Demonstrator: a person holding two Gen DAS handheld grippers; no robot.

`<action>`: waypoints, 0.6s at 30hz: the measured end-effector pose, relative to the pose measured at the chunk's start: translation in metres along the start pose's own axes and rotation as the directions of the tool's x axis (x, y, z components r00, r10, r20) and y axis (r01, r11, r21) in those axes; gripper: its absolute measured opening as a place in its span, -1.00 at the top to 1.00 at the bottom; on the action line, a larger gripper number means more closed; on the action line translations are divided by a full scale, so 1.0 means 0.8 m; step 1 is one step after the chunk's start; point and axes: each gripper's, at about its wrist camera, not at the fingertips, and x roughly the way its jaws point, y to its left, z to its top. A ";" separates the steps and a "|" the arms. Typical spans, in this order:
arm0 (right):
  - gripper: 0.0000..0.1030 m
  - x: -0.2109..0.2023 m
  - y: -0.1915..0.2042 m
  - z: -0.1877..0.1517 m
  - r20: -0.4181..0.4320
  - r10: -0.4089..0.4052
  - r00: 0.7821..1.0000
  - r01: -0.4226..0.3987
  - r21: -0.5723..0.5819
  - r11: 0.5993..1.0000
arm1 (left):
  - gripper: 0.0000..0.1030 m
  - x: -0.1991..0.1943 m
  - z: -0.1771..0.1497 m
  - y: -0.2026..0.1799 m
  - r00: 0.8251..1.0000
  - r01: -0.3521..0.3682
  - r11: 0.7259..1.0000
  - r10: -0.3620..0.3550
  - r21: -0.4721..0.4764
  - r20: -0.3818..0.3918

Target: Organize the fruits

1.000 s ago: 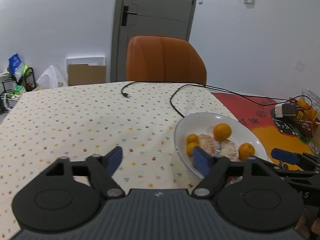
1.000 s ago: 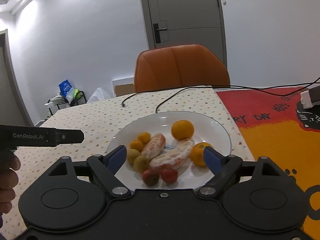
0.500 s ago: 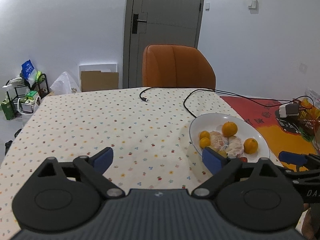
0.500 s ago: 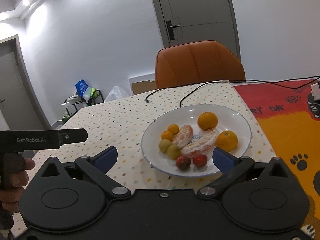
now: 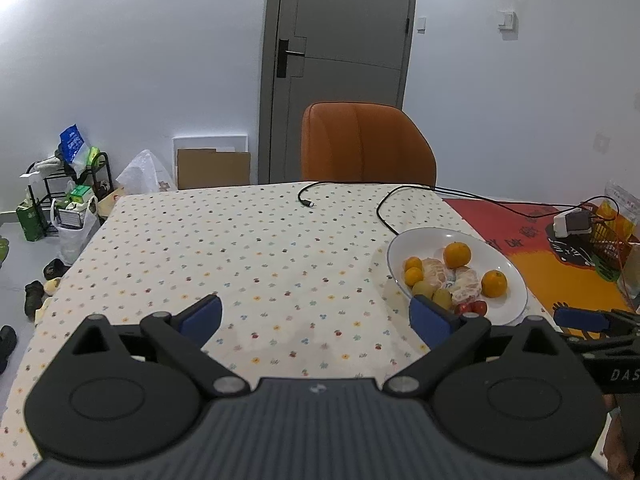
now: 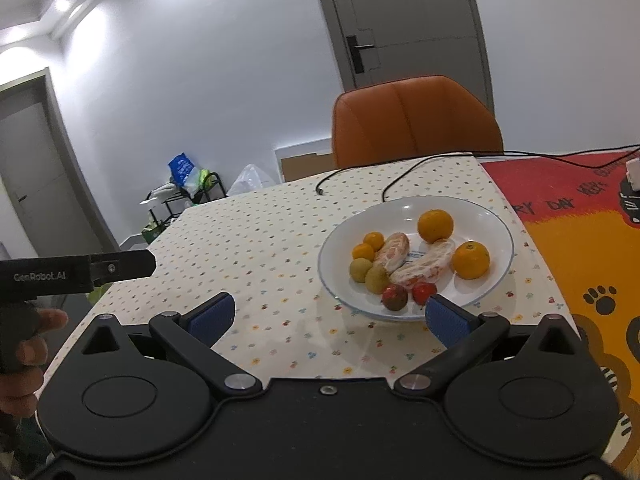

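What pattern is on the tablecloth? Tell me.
Cream tablecloth with small multicoloured flower dots; clearest in the left wrist view.

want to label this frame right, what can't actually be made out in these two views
- Near rim of the white plate: the right wrist view has the right gripper finger covering it; the left wrist view has the left gripper finger.
- Red fruits: half hidden in the left wrist view, too small to name.
- Items in the orange basket: cut off by the left view's right edge.
- Chair seat: behind the table.
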 end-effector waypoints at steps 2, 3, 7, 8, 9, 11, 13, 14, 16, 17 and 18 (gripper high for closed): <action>-1.00 -0.006 0.004 -0.001 0.004 0.003 1.000 -0.003 -0.007 1.000 | -0.95 -0.005 -0.002 0.001 1.000 -0.005 1.000 0.005 0.000 -0.003; -1.00 -0.008 0.005 -0.002 0.005 0.002 1.000 -0.001 -0.010 1.000 | -0.96 -0.007 -0.003 0.003 1.000 -0.010 1.000 0.010 -0.002 -0.007; -1.00 -0.018 0.011 -0.004 0.009 0.010 1.000 -0.010 -0.002 1.000 | -0.99 -0.022 -0.005 0.009 0.999 -0.033 0.999 0.033 -0.005 -0.004; -1.00 -0.021 0.012 -0.004 0.009 0.015 1.000 -0.015 0.001 1.000 | -0.99 -0.027 -0.005 0.010 0.999 -0.033 0.999 0.033 -0.003 0.000; -1.00 -0.023 0.014 -0.004 0.010 0.018 1.000 -0.018 0.003 1.000 | -0.99 -0.032 -0.006 0.011 0.999 -0.032 0.999 0.032 -0.001 0.005; -1.00 -0.027 0.018 -0.005 0.015 0.014 1.000 -0.014 -0.002 1.000 | -0.99 -0.043 -0.009 0.013 0.999 -0.035 0.999 0.035 0.001 0.015; -1.00 -0.031 0.025 -0.006 0.017 0.012 1.000 -0.012 -0.014 1.000 | -0.99 -0.053 -0.014 0.016 0.999 -0.032 0.999 0.032 0.001 0.023; -1.00 -0.031 0.028 -0.006 0.015 0.014 1.000 -0.014 -0.019 1.000 | -0.99 -0.057 -0.016 0.017 0.999 -0.034 0.999 0.033 0.003 0.022; -1.00 -0.034 0.033 -0.008 0.005 0.025 1.000 -0.024 -0.021 0.999 | -0.99 -0.063 -0.020 0.018 0.999 -0.039 0.999 0.038 0.004 0.016; -1.00 -0.035 0.035 -0.008 0.000 0.034 0.999 -0.034 -0.015 0.999 | -0.99 -0.068 -0.022 0.020 0.999 -0.041 0.999 0.040 0.003 0.016; -1.00 -0.037 0.037 -0.008 -0.003 0.044 0.999 -0.044 -0.012 0.999 | -0.99 -0.072 -0.023 0.020 0.999 -0.042 0.999 0.042 0.004 0.018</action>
